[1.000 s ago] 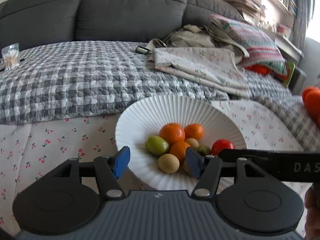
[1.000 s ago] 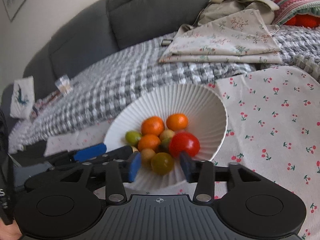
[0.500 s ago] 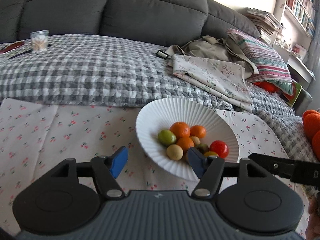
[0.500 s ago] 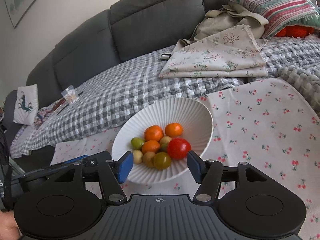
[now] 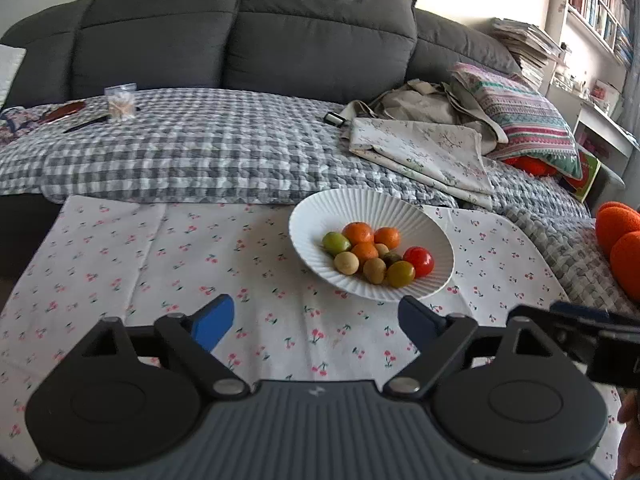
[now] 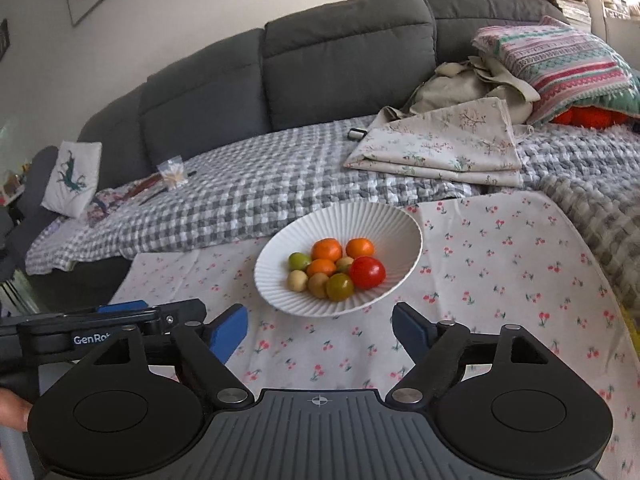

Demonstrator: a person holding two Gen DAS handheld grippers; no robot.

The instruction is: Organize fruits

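Observation:
A white ribbed bowl (image 5: 316,210) (image 6: 384,220) stands on a cherry-print cloth (image 5: 160,248) (image 6: 500,248). It holds several small fruits: oranges (image 5: 358,233) (image 6: 327,249), a red tomato (image 5: 419,261) (image 6: 367,272), green fruits (image 5: 336,242) (image 6: 340,287) and pale yellow ones (image 5: 346,262) (image 6: 297,281). My left gripper (image 5: 316,318) is open and empty, well short of the bowl. My right gripper (image 6: 320,326) is open and empty, also short of the bowl. Each gripper shows at the edge of the other's view.
A grey checked blanket (image 5: 180,152) covers the dark sofa (image 5: 240,40) behind the cloth. Folded floral fabric (image 5: 424,152) and a striped pillow (image 5: 528,116) lie at the right. Orange plush objects (image 5: 620,240) sit at the far right. A small clear bag (image 5: 119,102) lies back left.
Both grippers have pulled back and up from the bowl, which now looks smaller and farther. The right gripper's jaws have opened wider. The fruits stay in the bowl.

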